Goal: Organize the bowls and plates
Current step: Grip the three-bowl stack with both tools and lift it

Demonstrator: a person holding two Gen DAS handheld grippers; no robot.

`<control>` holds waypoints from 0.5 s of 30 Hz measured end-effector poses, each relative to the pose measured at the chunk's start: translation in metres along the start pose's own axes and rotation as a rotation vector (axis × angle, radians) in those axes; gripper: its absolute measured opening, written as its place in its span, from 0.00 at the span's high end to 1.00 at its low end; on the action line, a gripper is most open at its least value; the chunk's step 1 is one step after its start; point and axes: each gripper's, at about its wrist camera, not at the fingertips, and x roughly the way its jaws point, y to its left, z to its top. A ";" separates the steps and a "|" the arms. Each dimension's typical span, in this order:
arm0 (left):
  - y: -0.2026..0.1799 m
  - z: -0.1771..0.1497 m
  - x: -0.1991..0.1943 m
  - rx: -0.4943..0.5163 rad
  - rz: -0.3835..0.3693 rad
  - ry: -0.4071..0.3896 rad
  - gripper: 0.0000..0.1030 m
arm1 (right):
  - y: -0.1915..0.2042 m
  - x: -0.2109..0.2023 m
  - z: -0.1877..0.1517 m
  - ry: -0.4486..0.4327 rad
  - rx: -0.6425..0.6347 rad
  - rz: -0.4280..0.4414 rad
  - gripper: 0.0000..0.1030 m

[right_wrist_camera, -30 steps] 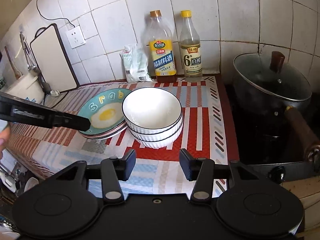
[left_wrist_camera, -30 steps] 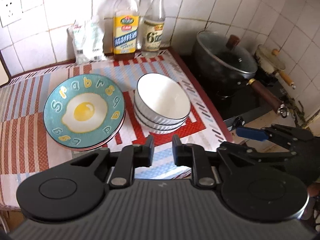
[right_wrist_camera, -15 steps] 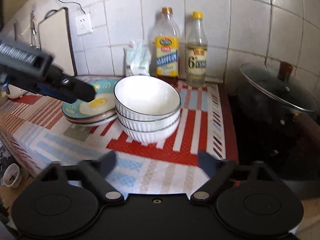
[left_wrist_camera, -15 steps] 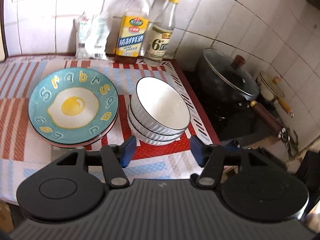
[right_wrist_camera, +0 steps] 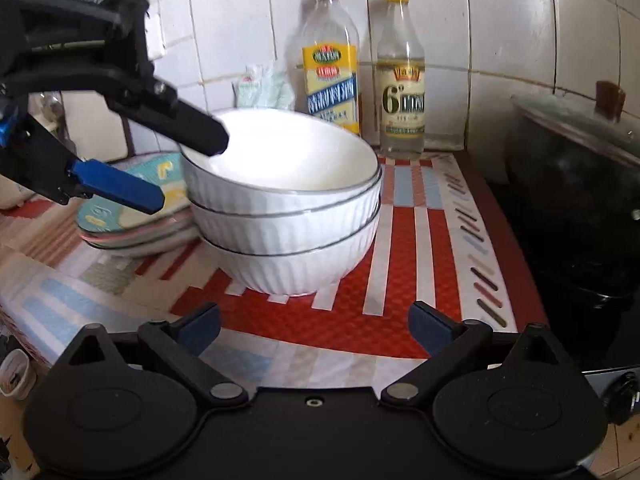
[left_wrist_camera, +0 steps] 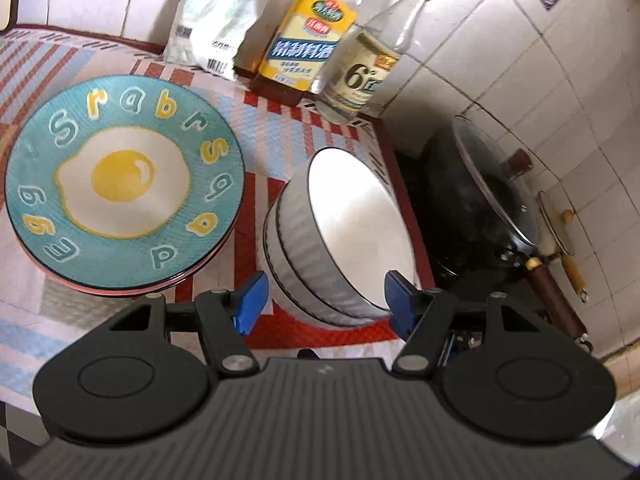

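Note:
Three white ribbed bowls [left_wrist_camera: 344, 232] [right_wrist_camera: 280, 208] sit nested on the striped mat. To their left lies a stack of plates [left_wrist_camera: 120, 184] [right_wrist_camera: 132, 220], the top one teal with a fried-egg picture. My left gripper [left_wrist_camera: 325, 302] [right_wrist_camera: 188, 170] hovers at the bowls' near-left side, jaws opening. In the right wrist view one finger hangs over the top bowl's rim and the other outside it, and no pad presses on anything. My right gripper [right_wrist_camera: 314, 322] is low over the mat in front of the bowls, jaws opening wide, with nothing between them.
Two bottles [right_wrist_camera: 332, 64] [right_wrist_camera: 402, 76] and a white bag [left_wrist_camera: 208, 20] stand against the tiled wall behind. A dark pot with a glass lid [left_wrist_camera: 488, 192] [right_wrist_camera: 580, 152] sits on the stove right of the mat. A small pan [left_wrist_camera: 560, 232] lies beyond it.
Both grippers went from nearly shut to spread jaws and sank closer to the bowls. The left one rolled and now reaches over the top bowl's rim.

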 end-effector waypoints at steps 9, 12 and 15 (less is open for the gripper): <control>0.013 0.008 0.023 -0.083 0.028 0.001 0.41 | 0.007 0.018 0.011 -0.052 -0.026 0.037 0.01; 0.007 0.009 0.031 -0.051 0.071 0.015 0.44 | 0.008 0.024 0.015 -0.064 -0.030 0.043 0.00; 0.007 0.010 0.038 -0.077 0.093 0.030 0.52 | 0.007 0.030 0.018 -0.061 -0.021 0.055 0.00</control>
